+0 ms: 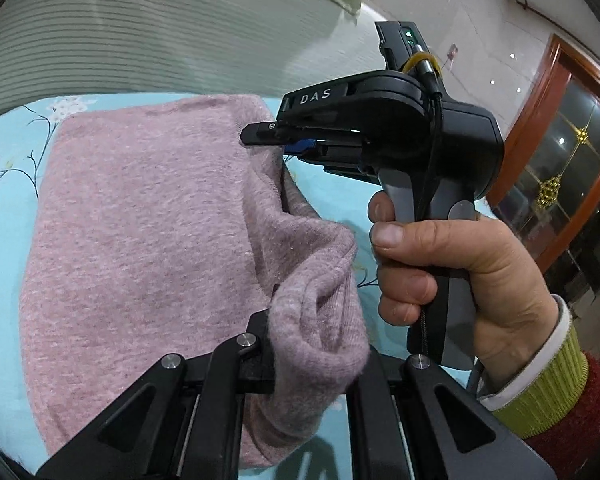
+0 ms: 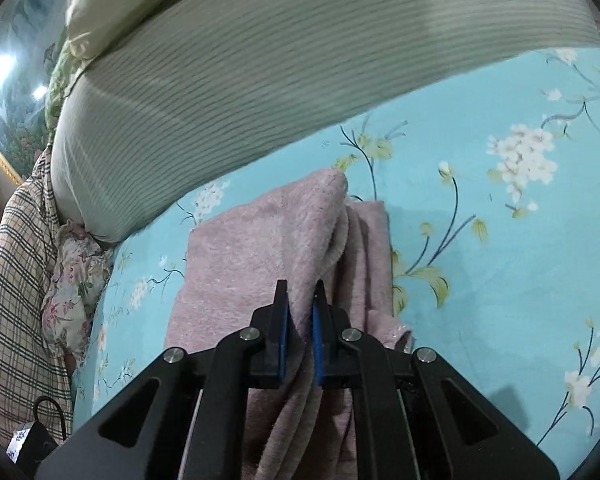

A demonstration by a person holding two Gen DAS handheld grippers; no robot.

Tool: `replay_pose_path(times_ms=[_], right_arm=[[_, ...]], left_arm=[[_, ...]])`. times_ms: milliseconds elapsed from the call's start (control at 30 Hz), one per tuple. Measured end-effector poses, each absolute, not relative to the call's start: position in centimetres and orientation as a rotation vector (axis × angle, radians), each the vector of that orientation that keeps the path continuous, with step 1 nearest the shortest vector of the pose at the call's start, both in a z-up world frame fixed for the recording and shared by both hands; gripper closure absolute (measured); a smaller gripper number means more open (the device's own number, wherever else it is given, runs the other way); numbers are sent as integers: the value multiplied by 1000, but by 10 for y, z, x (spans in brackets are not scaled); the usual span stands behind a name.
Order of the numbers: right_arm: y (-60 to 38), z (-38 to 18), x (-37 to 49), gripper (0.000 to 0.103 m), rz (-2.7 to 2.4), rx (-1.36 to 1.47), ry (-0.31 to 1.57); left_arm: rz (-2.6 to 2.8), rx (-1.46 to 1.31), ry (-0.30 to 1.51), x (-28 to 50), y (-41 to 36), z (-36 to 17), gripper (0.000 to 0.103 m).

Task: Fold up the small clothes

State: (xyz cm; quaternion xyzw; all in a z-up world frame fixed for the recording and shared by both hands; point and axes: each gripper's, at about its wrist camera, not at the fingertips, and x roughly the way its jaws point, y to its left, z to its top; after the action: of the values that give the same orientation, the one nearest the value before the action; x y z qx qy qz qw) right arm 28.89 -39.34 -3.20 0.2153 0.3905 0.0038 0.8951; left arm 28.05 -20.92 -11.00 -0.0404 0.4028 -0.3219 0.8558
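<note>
A pink knit garment point(image 1: 140, 220) lies on the light blue floral bedsheet point(image 1: 4, 208). My left gripper point(image 1: 316, 344) is shut on a bunched fold of it at its near right corner, and the fabric hides the right finger. The right gripper point(image 1: 260, 134), held in a hand, reaches in from the right and pinches the garment's far right edge. In the right wrist view the right gripper point(image 2: 300, 320) is shut on a raised fold of the pink garment point(image 2: 260, 248), blue pads against the cloth.
A green-grey striped quilt point(image 2: 240, 80) lies along the far side of the bed. A plaid cloth point(image 2: 16, 280) and a floral cloth point(image 2: 76, 288) lie at the left. A wooden glass door point(image 1: 560, 152) stands to the right.
</note>
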Motion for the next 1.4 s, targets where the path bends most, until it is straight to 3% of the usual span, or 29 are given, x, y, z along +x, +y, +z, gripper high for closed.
replay_pose_path(times_ms=[200, 267, 300, 333, 367, 433, 533, 800, 1100, 1133, 1167, 1233, 1333, 1400], right_arm=[[-397, -53, 287, 89, -11, 468, 841], [-398, -46, 276, 77, -27, 479, 829], [-398, -41, 268, 72, -43, 470, 818], [-397, -38, 262, 61, -47, 463, 808], [-395, -35, 254, 48, -48, 456, 797], [-393, -33, 242, 33, -48, 446, 790], [-389, -36, 231, 31, -33, 435, 815], [-392, -52, 229, 31, -3, 469, 867], [-401, -74, 253, 32, 81, 577, 920], [-404, -77, 256, 34, 99, 605, 911], [-405, -78, 258, 47, 107, 618, 908], [-408, -85, 262, 65, 112, 663, 925], [-397, -77, 256, 75, 119, 649, 898], [-385, -68, 251, 77, 135, 626, 878]], left_arm=[[-670, -98, 930, 302, -207, -129, 88], [-689, -117, 934, 298, -195, -125, 69], [-688, -123, 931, 295, -185, -121, 51], [-683, -126, 924, 291, -179, -119, 38], [-675, -136, 910, 287, -169, -116, 36], [-668, -167, 894, 285, -143, -105, 29], [-600, -209, 871, 293, -106, -96, 20], [-490, -378, 983, 357, -44, -119, 19], [-503, -478, 1093, 407, -66, -164, 20], [-505, -480, 1093, 408, -69, -164, 21], [-506, -480, 1088, 411, -70, -166, 22], [-534, -489, 1081, 421, -76, -168, 50], [-541, -501, 1073, 422, -79, -166, 65], [-559, -476, 1025, 409, -79, -152, 68]])
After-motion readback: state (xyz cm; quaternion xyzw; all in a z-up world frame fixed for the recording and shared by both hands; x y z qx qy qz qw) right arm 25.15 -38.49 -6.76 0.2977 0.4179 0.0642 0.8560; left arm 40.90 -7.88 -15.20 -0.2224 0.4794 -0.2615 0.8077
